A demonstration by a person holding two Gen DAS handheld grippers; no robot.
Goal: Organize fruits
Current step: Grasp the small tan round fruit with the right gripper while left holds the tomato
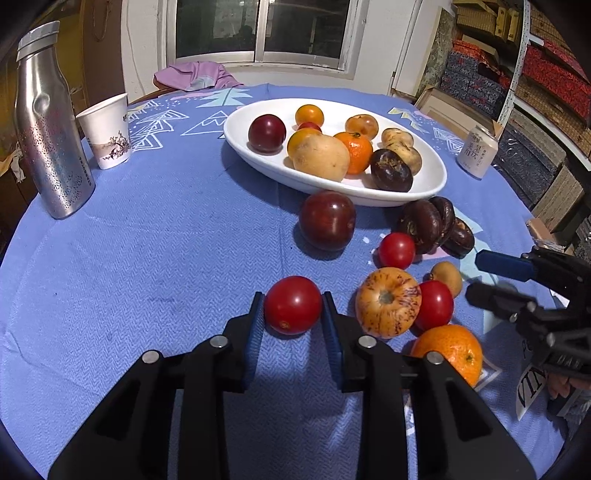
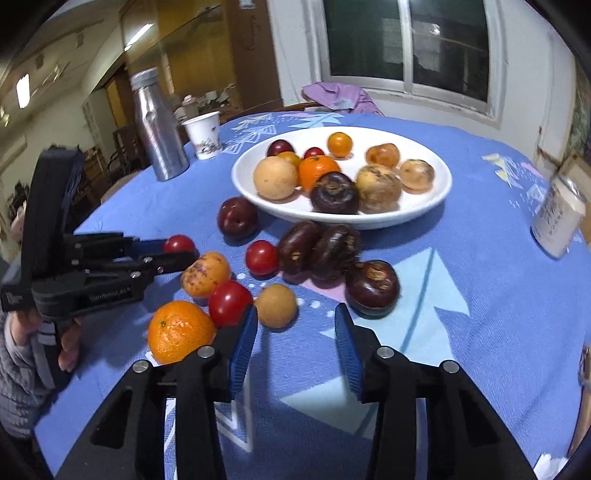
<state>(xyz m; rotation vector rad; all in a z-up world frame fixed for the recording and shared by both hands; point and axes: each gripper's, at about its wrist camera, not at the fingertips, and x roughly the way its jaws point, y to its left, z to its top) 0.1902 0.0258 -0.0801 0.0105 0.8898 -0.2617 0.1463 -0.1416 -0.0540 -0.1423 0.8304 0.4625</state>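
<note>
Tomato [image 1: 293,310] half-hidden between left hand-held gripper [image 1: 293,308] pads; right hand-held gripper [image 2: 295,325] spread, empty.

Left wrist view: mounted low behind the left gripper [image 1: 293,301], facing forward across the blue tablecloth [image 1: 147,258] toward the window [image 1: 258,29] at top centre; white bowl [image 1: 424,184] in the upper middle, right gripper [image 1: 476,277] at the right edge. Right wrist view: set equally low and close behind the right gripper [image 2: 295,317], facing the same window [image 2: 406,40] from further right; left gripper [image 2: 181,254] at mid left. Shared by both: bowl [image 2: 436,199], loose fruit in front of it, steel bottle [image 1: 48,140] [image 2: 155,129], paper cup [image 1: 107,129] [image 2: 203,134], can [image 1: 476,151] [image 2: 557,221].
</note>
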